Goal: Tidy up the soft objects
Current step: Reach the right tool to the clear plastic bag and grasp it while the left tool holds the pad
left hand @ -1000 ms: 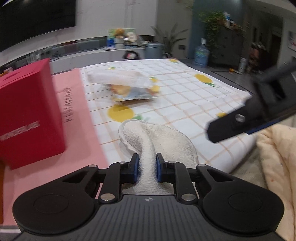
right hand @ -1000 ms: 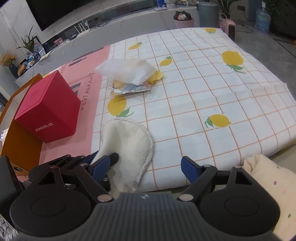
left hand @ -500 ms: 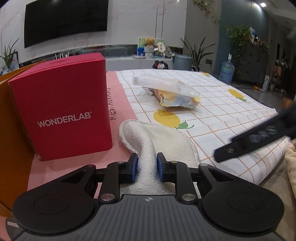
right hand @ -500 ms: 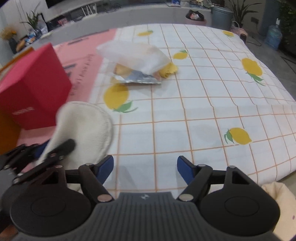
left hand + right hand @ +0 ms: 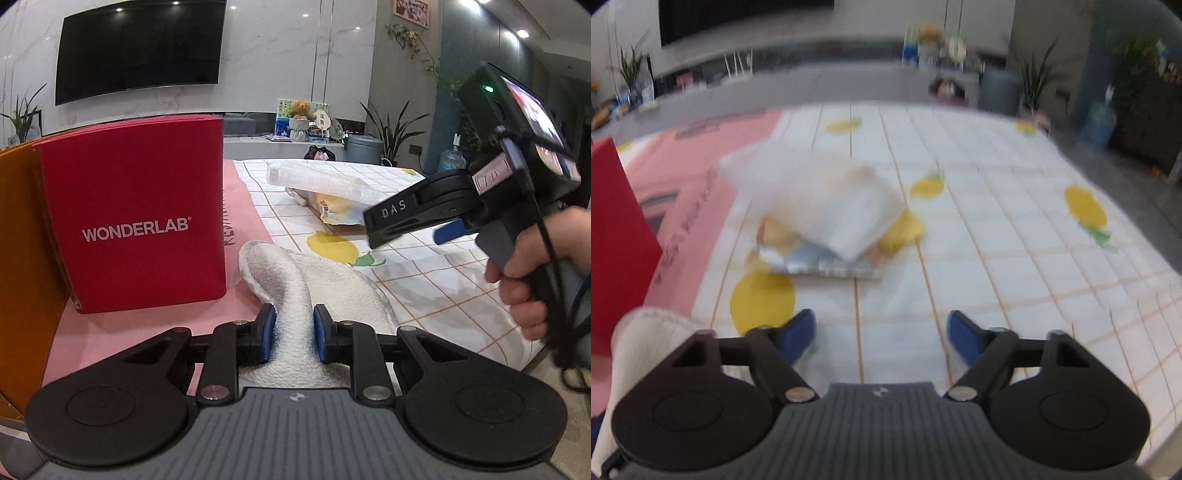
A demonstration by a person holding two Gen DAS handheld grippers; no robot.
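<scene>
at the far left an orange panel (image 5: 14,258) stands behind a red wonderlab box (image 5: 136,214), which sits on the pink strip of the table cover (image 5: 243,206). just right of the box, the left gripper (image 5: 294,332) is clenched on a bunched ridge of the white terry cloth (image 5: 295,273), whose rounded end lies on the table near the box. farther back, a clear plastic bag (image 5: 317,181) rests over a yellow packet (image 5: 343,214) on the lemon-print cloth (image 5: 1015,236). at the right, the right gripper (image 5: 882,336) hangs above that cloth with its jaws spread wide, grasping nothing; the right wrist view is blurred.
</scene>
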